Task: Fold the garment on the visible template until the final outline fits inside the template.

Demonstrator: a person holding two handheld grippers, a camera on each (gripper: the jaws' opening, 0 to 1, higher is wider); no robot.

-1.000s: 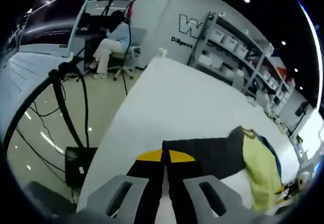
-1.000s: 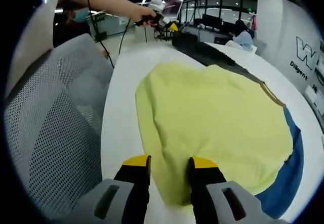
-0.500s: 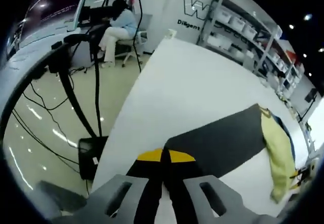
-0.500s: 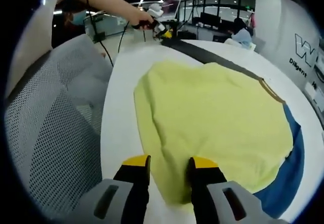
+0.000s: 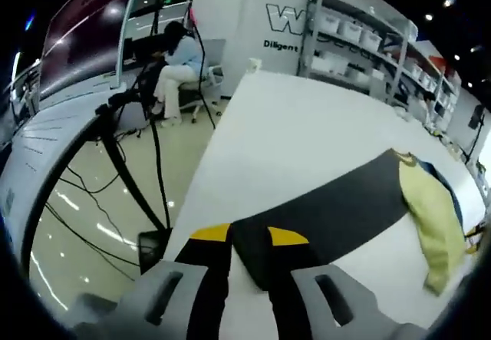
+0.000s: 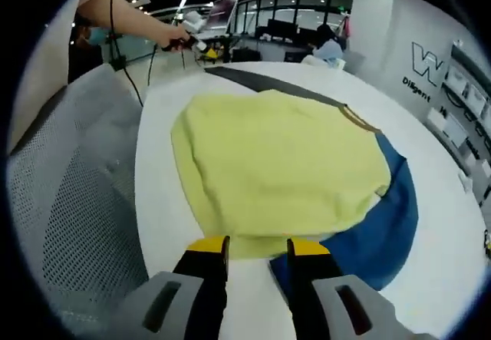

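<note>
The garment [image 6: 284, 167] lies spread on the white table [image 5: 307, 133], which serves as the landmark here. In the right gripper view its yellow body covers the middle of the tabletop, with a blue part [image 6: 383, 221] showing from beneath along the side away from the mesh chair back [image 6: 69, 202]. A long dark sleeve [image 5: 337, 209] runs out from the yellow body — its long axis follows the table's length, the cuff end pointing toward the left gripper [image 5: 249, 236] and the table's near corner.

The left gripper has its jaws parted by a narrow gap, and the end of the dark sleeve lies in that gap; whether the pads press it I cannot tell. In the right gripper view the left gripper [image 6: 192, 37] sits at the table's far end, held in a person's hand [image 6: 170, 33].

The right gripper [image 6: 252, 245] stands at the table's near edge with jaws apart, the yellow hem just at its tips; nothing is clearly clamped.

Beyond the table's far end stand shelves [image 5: 360, 41] holding pale bins — their contents are too small to tell. A seated person [image 5: 178, 67] is on the floor side of the table, near black cables [image 5: 115, 171].
</note>
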